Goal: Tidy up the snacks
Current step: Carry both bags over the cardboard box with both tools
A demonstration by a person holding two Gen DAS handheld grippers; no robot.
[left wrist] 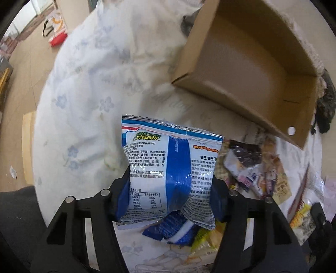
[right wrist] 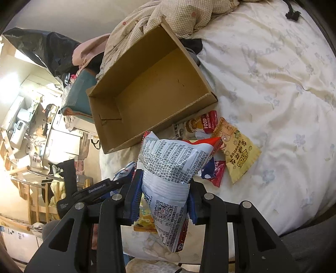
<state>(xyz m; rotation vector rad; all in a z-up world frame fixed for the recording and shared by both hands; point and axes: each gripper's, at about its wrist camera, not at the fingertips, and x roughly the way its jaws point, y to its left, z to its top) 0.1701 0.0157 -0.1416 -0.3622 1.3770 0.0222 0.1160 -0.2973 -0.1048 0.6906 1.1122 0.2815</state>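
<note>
My left gripper (left wrist: 170, 189) is shut on a blue and white snack bag (left wrist: 168, 157), and its pads pinch the bag in at the waist. Below it lie a blue packet (left wrist: 174, 233) and a yellow one (left wrist: 203, 237). An open cardboard box (left wrist: 252, 69) lies tilted on the bed to the upper right, with nothing inside. My right gripper (right wrist: 166, 189) is shut on a white and red snack bag (right wrist: 172, 159), held just in front of the same box (right wrist: 151, 88). A yellow packet (right wrist: 235, 147) and a red packet (right wrist: 208, 121) lie on the sheet beside the box.
The bed has a white flowered sheet (right wrist: 273, 84) and a checked quilt (right wrist: 168, 16) bunched behind the box. Several loose snack packets (left wrist: 252, 168) lie right of the left gripper. A red and white bag (left wrist: 56, 29) stands on the floor. Cluttered shelves (right wrist: 31, 126) fill the room's left side.
</note>
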